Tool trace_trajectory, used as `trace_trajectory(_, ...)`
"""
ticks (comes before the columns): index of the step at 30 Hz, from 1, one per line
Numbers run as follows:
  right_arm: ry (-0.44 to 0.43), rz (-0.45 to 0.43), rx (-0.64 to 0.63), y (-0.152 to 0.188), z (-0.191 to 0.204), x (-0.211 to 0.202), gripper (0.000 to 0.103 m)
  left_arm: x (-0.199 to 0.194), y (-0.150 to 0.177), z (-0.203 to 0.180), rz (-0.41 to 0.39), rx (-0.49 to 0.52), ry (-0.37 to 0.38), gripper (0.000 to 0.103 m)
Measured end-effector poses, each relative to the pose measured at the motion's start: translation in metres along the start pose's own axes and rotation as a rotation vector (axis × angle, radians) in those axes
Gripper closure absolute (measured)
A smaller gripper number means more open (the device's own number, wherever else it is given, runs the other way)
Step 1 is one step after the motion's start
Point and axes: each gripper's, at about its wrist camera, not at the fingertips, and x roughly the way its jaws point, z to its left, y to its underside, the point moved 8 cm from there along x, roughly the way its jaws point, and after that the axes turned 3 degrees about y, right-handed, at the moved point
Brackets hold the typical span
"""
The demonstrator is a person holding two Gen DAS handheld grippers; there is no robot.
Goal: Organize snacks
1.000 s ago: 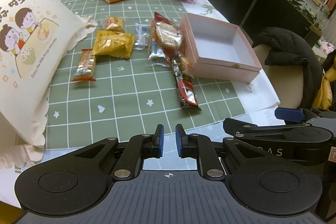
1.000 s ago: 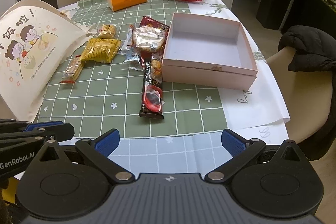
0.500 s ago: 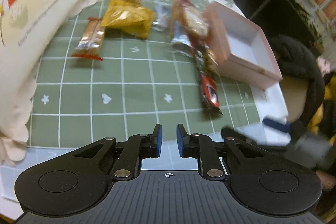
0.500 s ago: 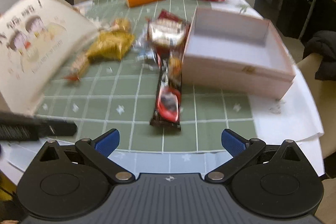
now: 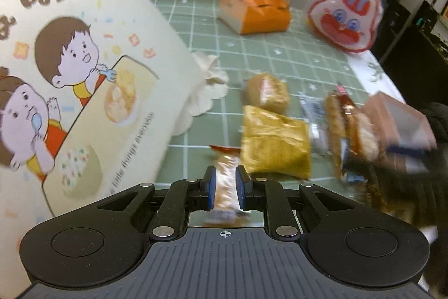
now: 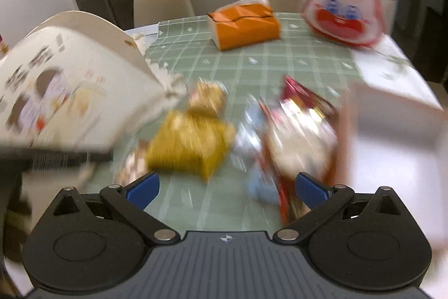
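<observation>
The left gripper (image 5: 226, 191) is sitting with its blue pads nearly together, and a slim orange-and-silver snack bar (image 5: 225, 181) is lying lengthwise in the narrow gap between them. The pads are flanking the wrapper closely, but blur is making it hard to tell whether they are pressing on it or only framing it from above. The bar's near end is running out of sight behind the gripper body.

Just right of that bar, a crinkled yellow snack packet (image 5: 275, 143) is lying flat on the green checked worktop (image 5: 260, 58), with a small tan snack (image 5: 268, 91) just beyond it. Farther right, a cluster of red and clear wrapped snacks (image 5: 350, 128) is smearing into a blur beside the pink box (image 5: 397, 119), whose right part is being cut off and crossed by a dark blurred shape. A large cream bag (image 5: 84, 69) printed with cartoon children is filling the left side.

The right gripper (image 6: 226, 188) is holding its pads wide apart with nothing between them, hovering over the worktop near the yellow packet and the red wrappers, all heavily blurred in this view. At the far end, an orange tissue pack (image 6: 245, 25) and a red-and-white rabbit bag (image 6: 344, 16) are standing out more clearly.
</observation>
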Motion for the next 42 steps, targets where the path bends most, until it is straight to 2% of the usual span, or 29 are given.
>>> trace_trajectory(4, 0.02, 0.039, -0.043, -0.058, 0.015, 0.08, 0.0, 0.02, 0.0, 0.009, 0.056, -0.01, 0.018, 0.085)
trace_trajectory(8, 0.036, 0.086, -0.071, -0.085, 0.029, 0.145, 0.0, 0.028, 0.002, 0.006, 0.082, 0.031, 0.038, 0.085)
trace_trajectory(9, 0.047, 0.101, -0.078, -0.086, 0.03, 0.156, 0.003, 0.03, 0.002, 0.005, 0.089, 0.04, 0.043, 0.085)
trace_trajectory(10, 0.061, 0.117, -0.09, -0.085, 0.033, 0.165, 0.012, 0.032, 0.002, 0.005, 0.094, 0.047, 0.047, 0.085)
trace_trajectory(12, 0.077, 0.142, -0.11, -0.079, 0.035, 0.175, 0.023, 0.037, 0.005, 0.004, 0.105, 0.049, 0.054, 0.084)
trace_trajectory(13, 0.081, 0.123, -0.121, -0.076, 0.036, 0.173, 0.03, 0.037, 0.005, 0.004, 0.1, 0.046, 0.06, 0.084)
trace_trajectory(16, 0.062, 0.124, -0.119, -0.063, 0.032, 0.155, 0.038, 0.039, 0.003, 0.002, 0.086, 0.039, 0.061, 0.083)
trace_trajectory(19, 0.038, 0.116, -0.123, -0.041, 0.027, 0.13, 0.046, 0.036, 0.007, -0.003, 0.071, 0.049, 0.02, 0.083)
trace_trajectory(22, 0.019, 0.128, -0.152, -0.012, 0.028, 0.104, 0.047, 0.027, 0.021, -0.009, 0.095, -0.003, 0.043, 0.083)
trace_trajectory(25, -0.008, 0.132, -0.175, 0.012, 0.031, 0.076, 0.048, 0.02, 0.039, -0.017, 0.116, -0.011, 0.063, 0.081)
trace_trajectory(28, -0.039, 0.081, -0.174, 0.021, 0.03, 0.044, 0.048, 0.008, 0.06, -0.023, 0.136, -0.013, 0.076, 0.08)
trace_trajectory(31, -0.075, 0.018, -0.109, 0.021, 0.022, 0.006, 0.049, -0.003, 0.082, -0.023, 0.148, -0.019, 0.06, 0.08)
trace_trajectory(35, -0.09, -0.079, -0.056, 0.027, 0.007, -0.056, 0.049, -0.028, 0.089, -0.026, 0.071, -0.023, 0.054, 0.081)
trace_trajectory(37, -0.065, -0.12, -0.037, 0.038, -0.008, -0.086, 0.049, -0.032, 0.09, -0.039, 0.062, -0.009, 0.086, 0.081)
trace_trajectory(39, 0.0, -0.128, -0.021, 0.055, -0.029, -0.106, 0.049, -0.033, 0.094, -0.058, 0.076, 0.019, 0.135, 0.081)
trace_trajectory(42, 0.121, -0.071, 0.016, 0.09, -0.07, -0.116, 0.049, -0.031, 0.105, -0.088, 0.109, 0.066, 0.2, 0.081)
